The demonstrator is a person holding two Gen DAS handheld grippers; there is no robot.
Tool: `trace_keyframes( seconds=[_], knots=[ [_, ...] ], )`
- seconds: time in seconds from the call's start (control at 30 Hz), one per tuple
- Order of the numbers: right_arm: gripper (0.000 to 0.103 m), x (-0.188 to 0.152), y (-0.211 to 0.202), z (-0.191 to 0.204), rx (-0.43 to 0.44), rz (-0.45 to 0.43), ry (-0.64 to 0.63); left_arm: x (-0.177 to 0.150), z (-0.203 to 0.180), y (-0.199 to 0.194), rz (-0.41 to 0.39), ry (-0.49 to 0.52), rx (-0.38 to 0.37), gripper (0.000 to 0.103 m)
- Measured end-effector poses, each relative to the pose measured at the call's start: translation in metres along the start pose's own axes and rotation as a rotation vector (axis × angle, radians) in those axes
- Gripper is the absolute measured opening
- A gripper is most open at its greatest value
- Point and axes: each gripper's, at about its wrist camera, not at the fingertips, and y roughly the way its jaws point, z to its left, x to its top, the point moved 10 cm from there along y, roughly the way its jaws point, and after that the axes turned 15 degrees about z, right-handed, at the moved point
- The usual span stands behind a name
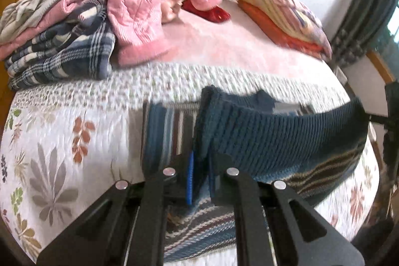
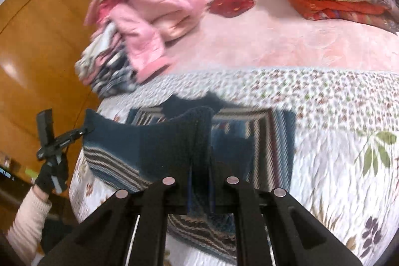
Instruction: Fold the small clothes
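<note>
A dark blue knit sweater (image 1: 274, 131) with brown and white stripes lies partly on the floral quilt (image 1: 62, 141) of a bed. Its ribbed edge is lifted off the bed and stretched between both grippers. My left gripper (image 1: 199, 176) is shut on one corner of that edge. My right gripper (image 2: 200, 181) is shut on the other corner of the sweater (image 2: 149, 148). In the right wrist view the left gripper (image 2: 83, 131) shows at the left, held by a gloved hand (image 2: 52, 176). The rest of the sweater lies flat beneath.
A heap of clothes sits at the far left of the bed: a pink padded jacket (image 1: 139, 4) over a blue plaid garment (image 1: 62, 51). Folded quilts (image 1: 281, 14) lie at the far right on a pink blanket (image 1: 224, 41). A wooden door (image 2: 32, 41) stands left of the bed.
</note>
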Motion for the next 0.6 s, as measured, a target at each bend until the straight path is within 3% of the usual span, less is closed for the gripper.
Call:
trace_keyframes(
  seconds=[0.23,0.4,0.6],
  knots=[
    [0.01,0.06,0.039,-0.038,-0.06,0.009,0.106,0.058,0.008,0.054,0.002,-0.045,0.089,0.008],
    [0.01,0.073,0.081,-0.066,-0.118,0.073,0.134,0.056,0.018,0.109,0.088,-0.048,0.144,0.008],
    [0.01,0.067,0.12,-0.092,-0.158,0.126,0.171,0.045,0.034,0.149,0.147,-0.06,0.161,0.009]
  ],
)
